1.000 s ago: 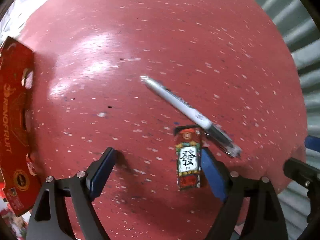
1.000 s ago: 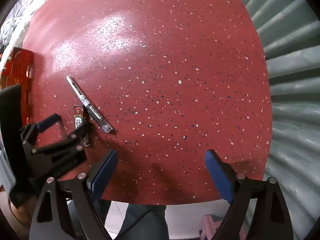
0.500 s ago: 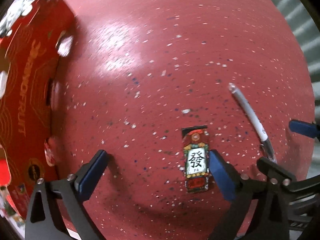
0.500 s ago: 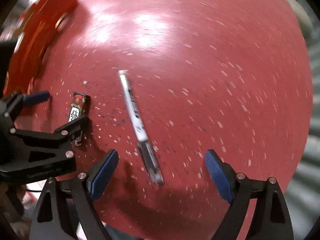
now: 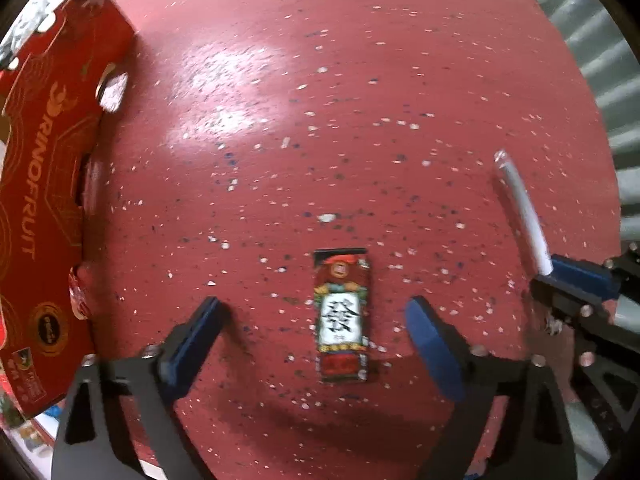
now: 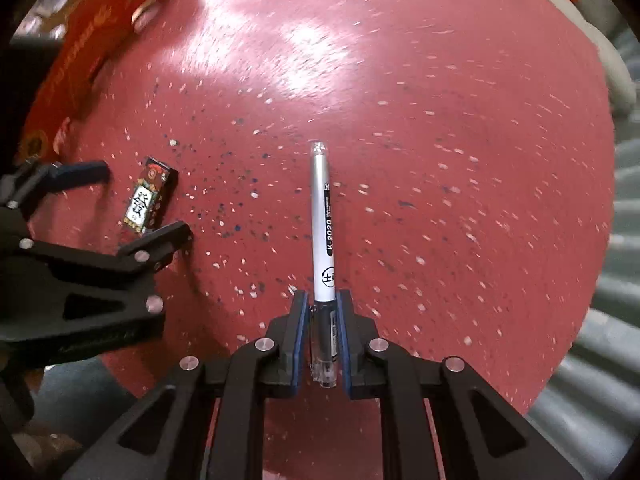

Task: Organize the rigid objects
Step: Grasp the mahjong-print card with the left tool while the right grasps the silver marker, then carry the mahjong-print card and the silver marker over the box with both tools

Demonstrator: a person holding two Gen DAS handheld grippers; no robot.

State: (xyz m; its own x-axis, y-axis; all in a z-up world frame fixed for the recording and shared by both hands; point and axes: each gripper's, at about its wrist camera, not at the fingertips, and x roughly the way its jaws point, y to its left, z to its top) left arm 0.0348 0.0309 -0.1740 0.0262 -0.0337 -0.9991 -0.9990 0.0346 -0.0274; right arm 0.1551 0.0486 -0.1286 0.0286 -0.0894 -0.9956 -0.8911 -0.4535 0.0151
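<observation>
Right gripper now clamped on pen.

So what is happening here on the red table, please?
A person is tidying small items with a handheld gripper in each hand. The right gripper has just been closing and is now shut on the pen, gripping it near its dark end. The left gripper is open, its jaws have just been closing, and its fingers straddle the small decorated tile without touching it. The tile lies flat on the red table, beside a red cardboard box.
</observation>
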